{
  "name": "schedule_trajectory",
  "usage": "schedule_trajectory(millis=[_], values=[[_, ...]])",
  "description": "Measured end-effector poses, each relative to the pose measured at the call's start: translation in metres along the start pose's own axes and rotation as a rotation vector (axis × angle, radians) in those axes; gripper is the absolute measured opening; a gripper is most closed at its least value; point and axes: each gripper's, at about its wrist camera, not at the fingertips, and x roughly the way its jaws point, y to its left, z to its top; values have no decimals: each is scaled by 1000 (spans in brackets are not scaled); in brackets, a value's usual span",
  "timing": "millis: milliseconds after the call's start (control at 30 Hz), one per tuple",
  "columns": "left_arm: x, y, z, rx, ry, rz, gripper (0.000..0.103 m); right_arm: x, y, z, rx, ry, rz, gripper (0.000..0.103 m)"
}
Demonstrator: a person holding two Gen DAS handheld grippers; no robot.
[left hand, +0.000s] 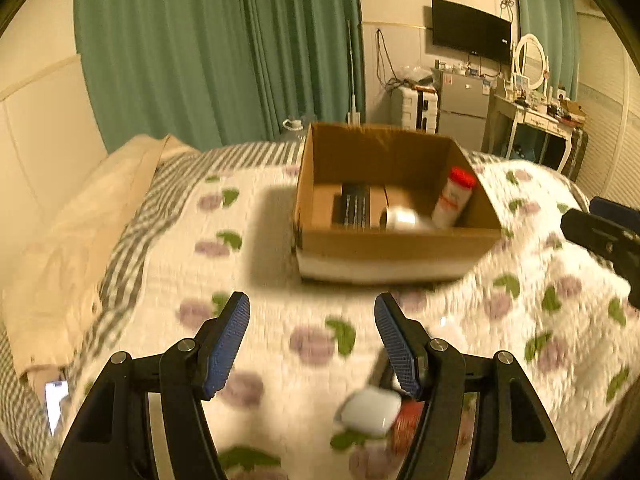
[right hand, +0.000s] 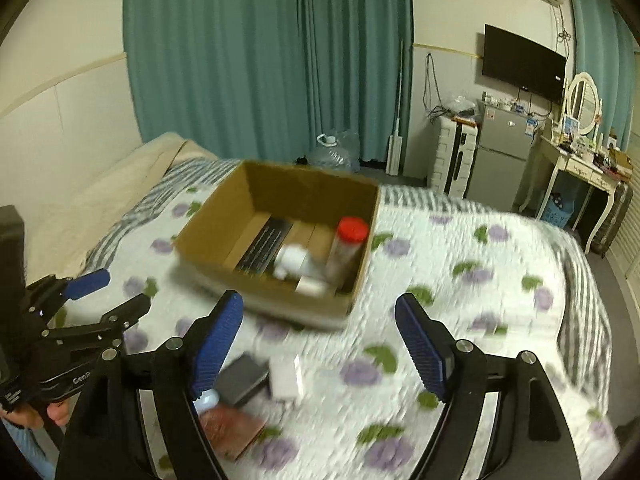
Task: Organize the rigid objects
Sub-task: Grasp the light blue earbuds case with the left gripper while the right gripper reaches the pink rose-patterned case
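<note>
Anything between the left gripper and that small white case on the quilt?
Nothing visible. The white case lies on the quilt just inside the right finger of the open left gripper, beside a red item.

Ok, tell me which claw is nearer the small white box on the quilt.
Right. The right claw hovers over the white box, which lies between its fingers; the left claw is off to its left.

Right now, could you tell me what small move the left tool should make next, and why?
Probably lower the left tool onto the white case. It is open and empty, the case lies loose on the quilt just below its fingers, and the box already holds other items.
</note>
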Motion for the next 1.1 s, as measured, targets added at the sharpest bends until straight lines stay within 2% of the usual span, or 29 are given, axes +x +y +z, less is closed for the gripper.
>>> schedule_trajectory(millis=[167,267,367,533,800,967,1067,1100], values=[[5,-2,-43,10,48,-9,68,2,22,-47,-29,42,18,78],[18,-3,-60,6,92,-33,68,12,32,-64,-42,65,21,78],[31,-7,-68,22,121,-37,68,26,31,-69,-44,88,11,78],[53,-14,-79,21,191,-99,68,41,25,-76,-22,117,10,78],[75,-32,-89,89,251,-117,68,61,13,-84,8,173,8,78],[92,-32,-87,62,297,-135,67,67,10,-87,23,190,6,78],[102,-31,-85,50,322,-151,64,69,11,-88,21,199,4,78],[102,-30,-85,46,325,-163,51,69,11,-89,19,201,3,78]])
